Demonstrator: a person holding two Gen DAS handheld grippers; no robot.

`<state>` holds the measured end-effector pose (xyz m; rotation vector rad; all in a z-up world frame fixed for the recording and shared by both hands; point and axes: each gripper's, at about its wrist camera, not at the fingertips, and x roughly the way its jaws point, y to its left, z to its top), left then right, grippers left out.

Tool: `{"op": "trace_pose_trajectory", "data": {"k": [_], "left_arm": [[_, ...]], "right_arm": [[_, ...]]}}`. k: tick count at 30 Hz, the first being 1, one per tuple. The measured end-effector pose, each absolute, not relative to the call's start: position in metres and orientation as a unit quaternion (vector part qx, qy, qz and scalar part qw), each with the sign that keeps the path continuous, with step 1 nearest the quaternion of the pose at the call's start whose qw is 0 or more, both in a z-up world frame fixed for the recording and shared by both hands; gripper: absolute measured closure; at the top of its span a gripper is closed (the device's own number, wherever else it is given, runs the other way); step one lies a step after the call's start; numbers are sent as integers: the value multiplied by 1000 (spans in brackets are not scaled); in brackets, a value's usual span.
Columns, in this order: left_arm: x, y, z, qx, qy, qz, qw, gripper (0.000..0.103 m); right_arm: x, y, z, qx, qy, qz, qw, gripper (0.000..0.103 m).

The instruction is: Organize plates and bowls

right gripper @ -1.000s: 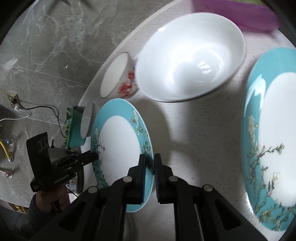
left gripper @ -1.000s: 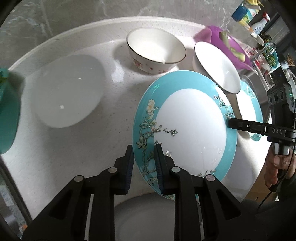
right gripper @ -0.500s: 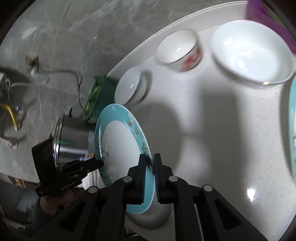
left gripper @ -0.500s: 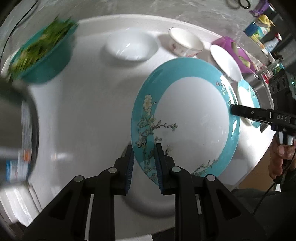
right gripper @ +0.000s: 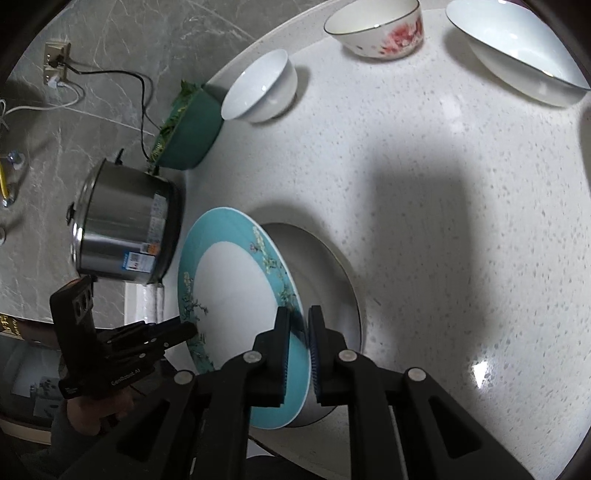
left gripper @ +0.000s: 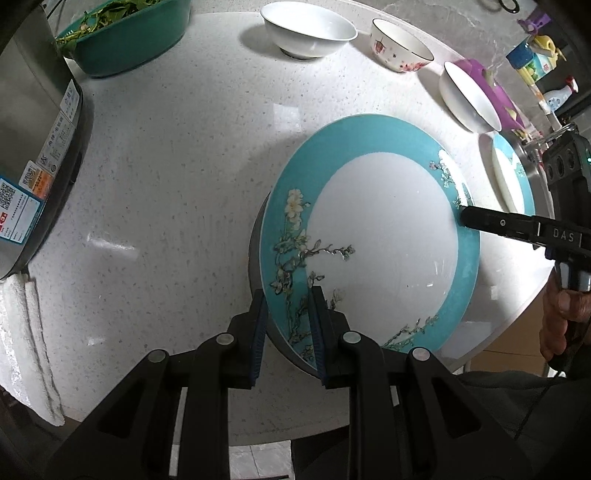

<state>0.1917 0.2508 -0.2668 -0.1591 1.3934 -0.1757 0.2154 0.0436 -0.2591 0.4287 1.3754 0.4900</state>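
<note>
Centrally, the teal-rimmed plate (left gripper: 384, 229) is held tilted above the white speckled table (left gripper: 166, 184). The left gripper (left gripper: 288, 325) clamps its rim at 7 o'clock in the left wrist view; the right gripper (right gripper: 297, 350) pinches the opposite rim at 3 o'clock. Under the plate lies what appears to be a second white dish (right gripper: 325, 266), near the table's edge. Bare tabletop extends toward 10 o'clock, bounded by the steel cooker (left gripper: 33, 147), green basin (left gripper: 125, 37) and white bowl (left gripper: 306, 29).
</note>
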Motion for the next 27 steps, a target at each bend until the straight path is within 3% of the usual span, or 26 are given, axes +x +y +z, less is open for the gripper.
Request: {"op": "trace_pose_trajectory", "data": {"k": [27], "left_arm": [[191, 222, -301, -1, 609, -50, 791, 82]], "right_arm": [[194, 71, -276, 70, 606, 195, 768, 85]]}}
